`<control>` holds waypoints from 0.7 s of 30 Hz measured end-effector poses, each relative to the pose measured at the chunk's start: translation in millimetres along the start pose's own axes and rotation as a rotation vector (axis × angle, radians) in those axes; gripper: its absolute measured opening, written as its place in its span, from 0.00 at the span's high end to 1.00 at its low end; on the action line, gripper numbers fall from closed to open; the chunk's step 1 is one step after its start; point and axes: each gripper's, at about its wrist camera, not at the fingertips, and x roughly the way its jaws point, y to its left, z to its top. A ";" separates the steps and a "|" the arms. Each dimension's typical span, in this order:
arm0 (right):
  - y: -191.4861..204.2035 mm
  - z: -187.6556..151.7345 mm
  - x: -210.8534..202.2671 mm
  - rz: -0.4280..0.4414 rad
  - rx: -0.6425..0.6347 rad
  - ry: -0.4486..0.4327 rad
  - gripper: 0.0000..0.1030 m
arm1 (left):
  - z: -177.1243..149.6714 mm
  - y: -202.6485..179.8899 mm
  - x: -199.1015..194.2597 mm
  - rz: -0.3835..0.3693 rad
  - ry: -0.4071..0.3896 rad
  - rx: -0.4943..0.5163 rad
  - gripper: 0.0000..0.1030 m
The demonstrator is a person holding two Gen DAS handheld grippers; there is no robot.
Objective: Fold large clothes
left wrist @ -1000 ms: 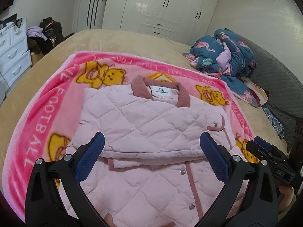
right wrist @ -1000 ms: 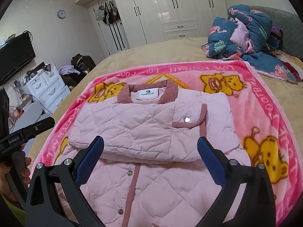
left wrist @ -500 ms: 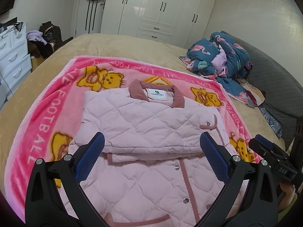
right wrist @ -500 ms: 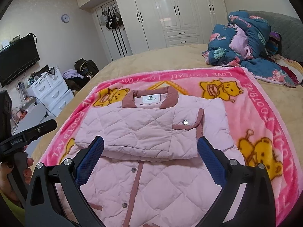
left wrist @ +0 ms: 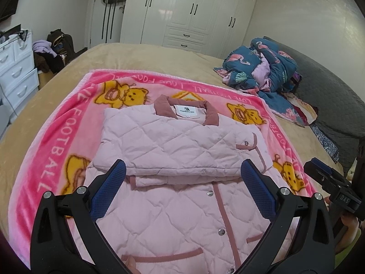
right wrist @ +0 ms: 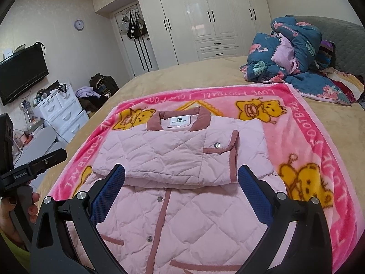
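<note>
— Where's the jacket point(left wrist: 173, 150)?

— Centred on the pink blanket point(left wrist: 54, 150), sleeves folded across its chest. My left gripper point(left wrist: 182, 180) and right gripper point(right wrist: 181, 180) hang above its hem, both spread and empty.

— The risk?

— If I pinch only the top layer, that puffy quilting may slide and undo the sleeve fold.

Your right gripper point(right wrist: 181, 178) hangs wide open over the pink jacket point(right wrist: 178, 159).
The jacket lies half-folded on the pink blanket point(right wrist: 303, 137).

My two black grippers

Left gripper point(left wrist: 182, 178) and right gripper point(right wrist: 181, 179): blue mesh-textured pads point(left wrist: 107, 191), silver screws point(right wrist: 80, 195), black frames.
</note>
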 end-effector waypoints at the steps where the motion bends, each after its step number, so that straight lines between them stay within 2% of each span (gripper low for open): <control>1: -0.4 -0.9 -1.1 -0.002 0.000 0.000 0.04 | -1.2 -0.5 -1.7 0.003 0.000 0.001 0.08; 13: -7.4 -20.7 -18.0 -0.010 -0.020 0.015 0.04 | -25.2 -5.7 -13.2 0.026 0.022 0.021 0.08; 21: -18.6 -46.4 -18.7 -0.026 -0.036 0.061 0.04 | -56.6 -5.1 -14.3 0.054 0.053 0.017 0.08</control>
